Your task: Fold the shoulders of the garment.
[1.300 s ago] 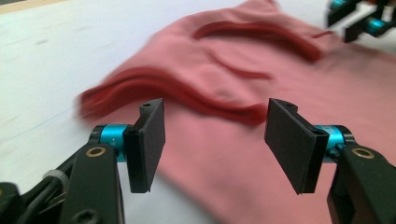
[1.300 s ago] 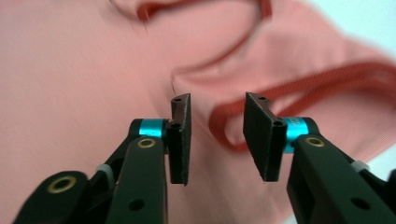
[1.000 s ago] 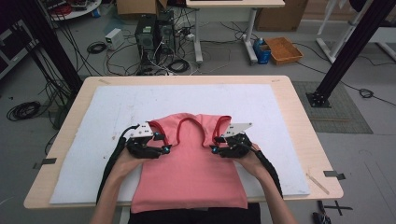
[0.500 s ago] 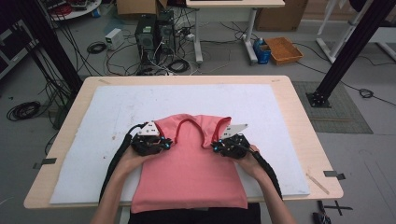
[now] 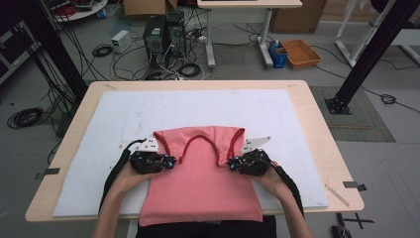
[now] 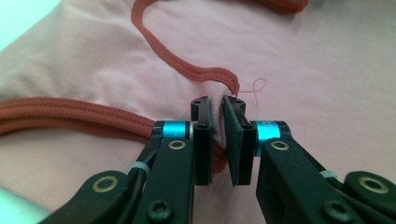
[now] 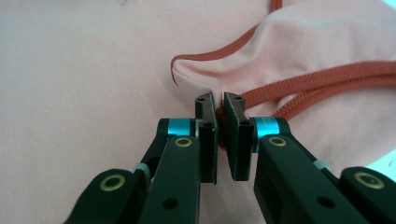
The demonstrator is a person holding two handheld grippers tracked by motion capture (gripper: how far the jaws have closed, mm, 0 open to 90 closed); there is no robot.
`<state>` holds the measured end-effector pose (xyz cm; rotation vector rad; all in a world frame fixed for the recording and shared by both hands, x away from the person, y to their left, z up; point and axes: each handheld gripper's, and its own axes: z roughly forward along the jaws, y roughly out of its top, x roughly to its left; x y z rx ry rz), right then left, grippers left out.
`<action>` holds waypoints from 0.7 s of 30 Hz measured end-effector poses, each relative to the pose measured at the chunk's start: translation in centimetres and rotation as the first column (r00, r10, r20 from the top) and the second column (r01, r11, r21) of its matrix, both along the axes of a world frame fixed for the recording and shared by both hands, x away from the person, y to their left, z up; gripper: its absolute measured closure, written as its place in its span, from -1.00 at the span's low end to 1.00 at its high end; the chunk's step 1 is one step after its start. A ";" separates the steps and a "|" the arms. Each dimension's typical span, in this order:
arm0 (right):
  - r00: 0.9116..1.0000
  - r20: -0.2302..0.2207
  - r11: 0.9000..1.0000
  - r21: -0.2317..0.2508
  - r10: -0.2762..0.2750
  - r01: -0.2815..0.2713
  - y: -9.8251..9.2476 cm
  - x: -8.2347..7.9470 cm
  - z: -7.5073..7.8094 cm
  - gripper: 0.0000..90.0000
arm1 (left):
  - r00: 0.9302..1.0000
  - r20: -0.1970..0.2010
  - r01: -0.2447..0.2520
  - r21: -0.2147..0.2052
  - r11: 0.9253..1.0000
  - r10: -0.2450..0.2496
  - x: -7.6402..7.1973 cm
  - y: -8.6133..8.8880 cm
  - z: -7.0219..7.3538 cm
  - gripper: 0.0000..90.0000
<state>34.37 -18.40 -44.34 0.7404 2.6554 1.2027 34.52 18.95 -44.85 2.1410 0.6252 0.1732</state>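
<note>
no readable text, label, brand, number or sign anywhere: none on the pink top [image 5: 200,183], none on the white mat [image 5: 124,114], none on the boxes and gear on the floor beyond the table, too small and blurred to make out.

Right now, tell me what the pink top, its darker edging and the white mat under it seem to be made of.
Pink top: thin, soft knit cloth, matte; it puckers between the left gripper jaws.
Edging: darker red binding with visible rows of stitching, probably stretchy.
White mat: looks like felt or foam sheet, dull and lightly scuffed; which one I cannot tell.
</note>
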 end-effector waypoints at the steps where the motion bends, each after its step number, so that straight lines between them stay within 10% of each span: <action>1: 1.000 -0.011 1.000 0.004 -0.005 0.005 0.0 0.0 -0.1 0.86 | 1.000 -0.001 0.000 0.003 1.000 0.000 0.0 0.0 -0.1 0.81; 11: 1.000 -0.016 0.999 0.034 0.001 -0.001 -0.3 0.0 -0.6 0.58 | 1.000 -0.008 0.004 -0.011 1.000 -0.004 -0.2 0.0 -0.2 0.71; 21: 0.992 0.060 0.992 0.078 -0.108 0.103 -2.1 -0.1 0.2 -0.28 | 0.988 0.103 -0.108 -0.072 0.992 0.115 -0.9 1.9 1.2 -0.11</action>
